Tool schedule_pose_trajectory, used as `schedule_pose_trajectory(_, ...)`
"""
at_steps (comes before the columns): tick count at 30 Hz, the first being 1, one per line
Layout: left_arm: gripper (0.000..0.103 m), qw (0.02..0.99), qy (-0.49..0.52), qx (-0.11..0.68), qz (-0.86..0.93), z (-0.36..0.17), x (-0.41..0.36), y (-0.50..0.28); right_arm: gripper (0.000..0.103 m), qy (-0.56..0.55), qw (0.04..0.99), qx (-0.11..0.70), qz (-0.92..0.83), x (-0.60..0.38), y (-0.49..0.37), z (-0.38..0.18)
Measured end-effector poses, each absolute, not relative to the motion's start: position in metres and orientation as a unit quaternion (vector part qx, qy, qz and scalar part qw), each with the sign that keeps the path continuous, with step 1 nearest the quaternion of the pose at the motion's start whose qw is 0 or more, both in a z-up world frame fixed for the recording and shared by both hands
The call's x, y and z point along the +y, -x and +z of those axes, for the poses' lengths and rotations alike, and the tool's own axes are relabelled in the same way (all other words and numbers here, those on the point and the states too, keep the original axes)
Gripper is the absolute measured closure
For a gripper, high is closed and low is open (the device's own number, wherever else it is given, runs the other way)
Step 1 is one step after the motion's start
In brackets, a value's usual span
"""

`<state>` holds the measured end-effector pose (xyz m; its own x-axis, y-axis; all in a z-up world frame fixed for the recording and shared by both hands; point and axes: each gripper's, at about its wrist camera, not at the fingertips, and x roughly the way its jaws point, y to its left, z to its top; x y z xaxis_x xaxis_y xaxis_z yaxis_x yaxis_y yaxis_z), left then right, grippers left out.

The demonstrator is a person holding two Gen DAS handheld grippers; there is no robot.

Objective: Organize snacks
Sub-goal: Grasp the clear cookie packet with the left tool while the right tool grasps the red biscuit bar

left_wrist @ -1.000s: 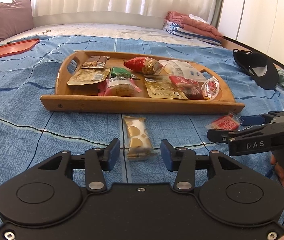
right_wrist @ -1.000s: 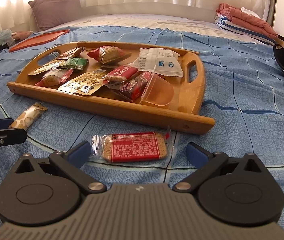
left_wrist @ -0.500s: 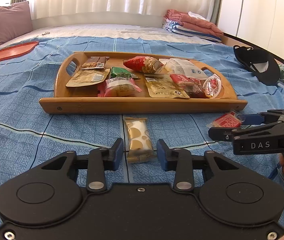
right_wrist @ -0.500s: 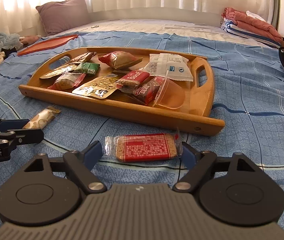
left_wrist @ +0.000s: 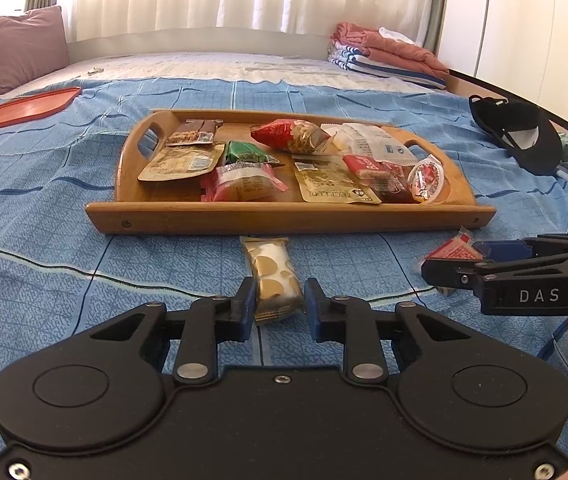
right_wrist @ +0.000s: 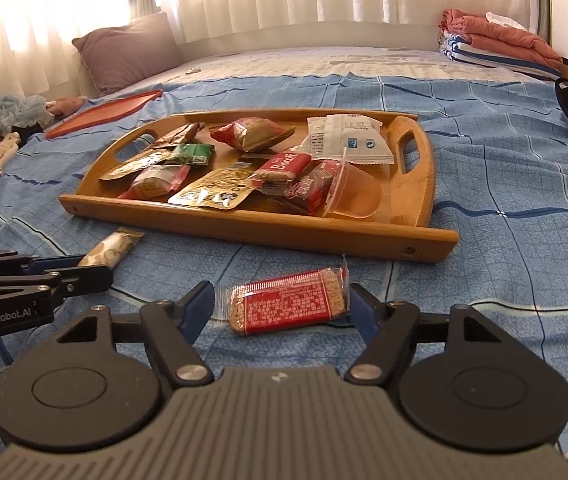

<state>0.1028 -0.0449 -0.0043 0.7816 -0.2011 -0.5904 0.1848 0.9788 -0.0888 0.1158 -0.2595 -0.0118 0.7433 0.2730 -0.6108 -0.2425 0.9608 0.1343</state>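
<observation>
A wooden tray (left_wrist: 292, 216) (right_wrist: 267, 224) with several wrapped snacks sits on the blue bedspread. In front of it lies a gold-and-white snack bar (left_wrist: 273, 278) (right_wrist: 113, 248). My left gripper (left_wrist: 277, 304) has its pads closed against the bar's near end. A red-wrapped biscuit pack (right_wrist: 288, 306) (left_wrist: 454, 250) lies to the right. My right gripper (right_wrist: 281, 308) straddles the pack lengthwise, its pads touching or almost touching both ends. Each gripper shows in the other's view, the right (left_wrist: 524, 276) and the left (right_wrist: 35, 280).
A red lid (left_wrist: 19, 110) lies far left on the bed. A black cap (left_wrist: 520, 132) lies far right. A purple pillow (left_wrist: 19, 46) and folded towels (left_wrist: 388, 54) are at the back. The bedspread is wrinkled around the tray.
Both grippers have narrowed: the left around the snack bar, the right around the red biscuit pack. Both views have tilted up slightly.
</observation>
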Motion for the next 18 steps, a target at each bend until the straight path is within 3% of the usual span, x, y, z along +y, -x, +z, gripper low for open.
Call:
schedule_pose_trajectory(7,0.067,0.944,0.017,0.318,-0.082,-0.005,-0.044,-0.108,0.028,-0.015,0.934,0.33,0.138,-0.253,-0.115,-0.014)
schedule_pose_trajectory(9,0.066,0.944,0.018,0.318,-0.083,-0.004,-0.044,-0.111,0.02,-0.009,0.935,0.328,0.137,-0.251,-0.114,-0.015)
schedule_pose_trajectory(18,0.06,0.943,0.005,0.324,-0.078,-0.009,-0.051,-0.12,0.018,0.057,0.938,0.32,0.122,-0.236,-0.11,-0.018)
